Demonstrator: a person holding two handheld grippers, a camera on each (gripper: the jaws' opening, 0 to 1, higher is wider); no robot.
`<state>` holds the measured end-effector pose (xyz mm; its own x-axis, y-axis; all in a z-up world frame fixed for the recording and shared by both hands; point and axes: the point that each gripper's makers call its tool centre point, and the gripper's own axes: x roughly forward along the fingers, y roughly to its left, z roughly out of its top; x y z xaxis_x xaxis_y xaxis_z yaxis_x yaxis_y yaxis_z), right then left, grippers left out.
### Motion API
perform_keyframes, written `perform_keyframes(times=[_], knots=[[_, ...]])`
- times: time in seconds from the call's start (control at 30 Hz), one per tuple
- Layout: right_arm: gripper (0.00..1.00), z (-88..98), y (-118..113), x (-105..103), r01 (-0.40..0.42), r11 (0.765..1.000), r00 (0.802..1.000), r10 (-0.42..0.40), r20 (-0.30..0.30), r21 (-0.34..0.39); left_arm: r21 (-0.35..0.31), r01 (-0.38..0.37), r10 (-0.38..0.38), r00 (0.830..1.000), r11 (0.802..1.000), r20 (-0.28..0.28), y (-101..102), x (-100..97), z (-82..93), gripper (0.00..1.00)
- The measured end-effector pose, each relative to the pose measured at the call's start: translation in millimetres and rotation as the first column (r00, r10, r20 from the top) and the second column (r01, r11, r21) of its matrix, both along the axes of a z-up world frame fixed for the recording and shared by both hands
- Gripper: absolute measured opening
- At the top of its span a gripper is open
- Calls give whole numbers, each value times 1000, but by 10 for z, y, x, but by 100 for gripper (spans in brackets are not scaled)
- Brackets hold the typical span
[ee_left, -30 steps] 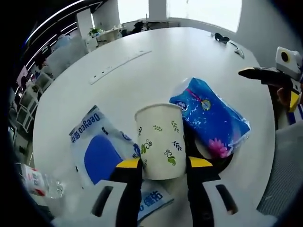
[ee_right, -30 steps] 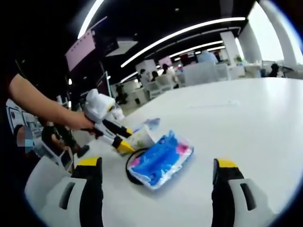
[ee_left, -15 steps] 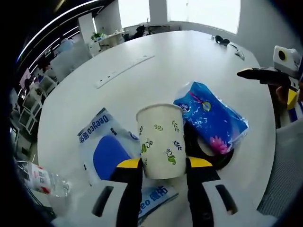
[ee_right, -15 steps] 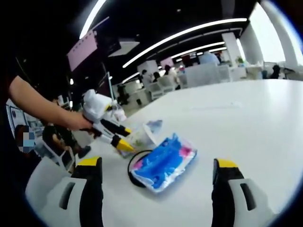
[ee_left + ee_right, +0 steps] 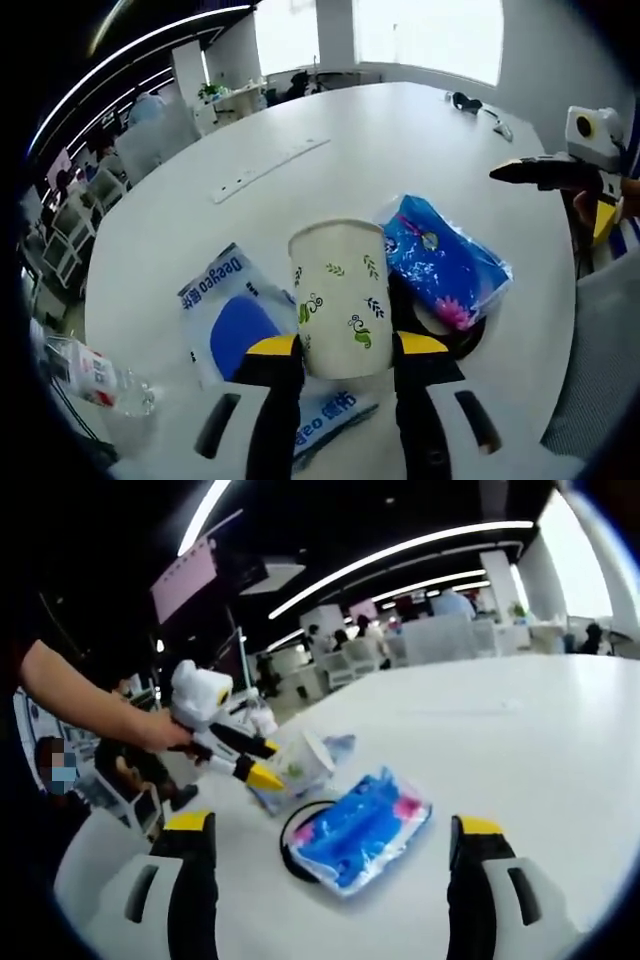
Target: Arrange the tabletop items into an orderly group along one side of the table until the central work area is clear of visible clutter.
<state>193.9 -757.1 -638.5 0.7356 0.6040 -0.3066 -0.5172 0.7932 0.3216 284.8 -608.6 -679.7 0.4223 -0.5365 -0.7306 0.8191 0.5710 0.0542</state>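
White table (image 5: 420, 130) below, left claw (image 5: 340, 350) grips a paper cup (image 5: 338, 295); right claw (image 5: 325, 855) gapes unladen.

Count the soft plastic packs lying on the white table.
2: a bright blue floral pack right of the held paper cup, and a white-and-blue pack left, partly beneath it.
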Motion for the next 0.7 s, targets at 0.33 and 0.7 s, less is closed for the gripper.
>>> perform_keyframes(times=[0.33,0.7], knots=[[94,93,132,72,-33,999,999,33,18,3,-75,28,-24,998,997,51,-71,-46,245,35],[86,214,276,72,-87,996,994,87,60,-2,-132,91,-79,992,987,97,-139,-197,395,35]])
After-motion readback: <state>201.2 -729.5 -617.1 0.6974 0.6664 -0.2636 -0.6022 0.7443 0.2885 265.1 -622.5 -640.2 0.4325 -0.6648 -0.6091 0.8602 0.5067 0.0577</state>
